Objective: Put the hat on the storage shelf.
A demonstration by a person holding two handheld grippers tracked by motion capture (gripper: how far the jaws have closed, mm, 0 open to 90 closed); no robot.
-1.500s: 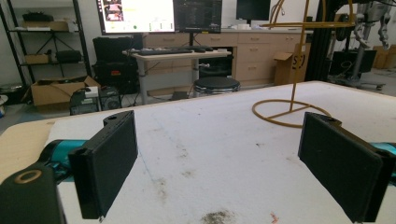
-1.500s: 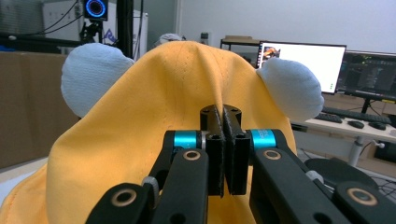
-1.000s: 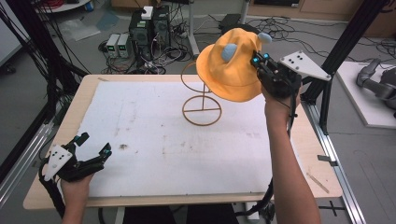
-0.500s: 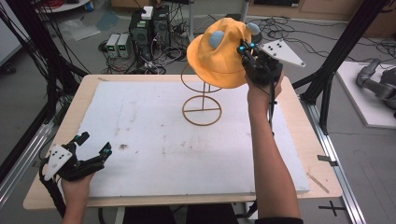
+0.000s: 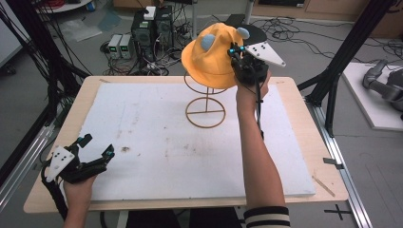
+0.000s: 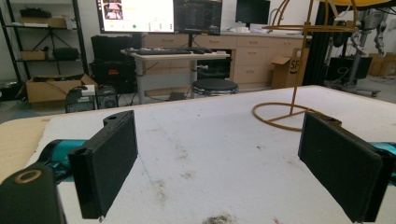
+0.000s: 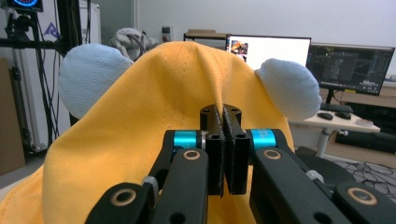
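The worktop carries a stained white sheet over nearly all its top, with bare wood showing along the edges. Near the far edge, a little right of centre, stands a gold wire stand: its round base ring lies on the sheet and a thin stem rises to an upper ring, most of which is hidden in the high view by the yellow hat. The hat has two pale blue ears, and it hangs over the top of the stand; whether the cloth rests on the upper ring or is lifted just clear of it cannot be told. In the left gripper view the hat is cut off by the top edge, so just a sliver of yellow shows above the stand. The right tongs are pressed together on a fold of the hat at its right side; in the right gripper view the right tongs pinch the cloth between the two ears, and the hat's lower brim is hidden behind the gripper body. The left tongs rest near the worktop's near left corner, spread wide with nothing between them, and in the left gripper view the left tongs frame bare stained sheet.
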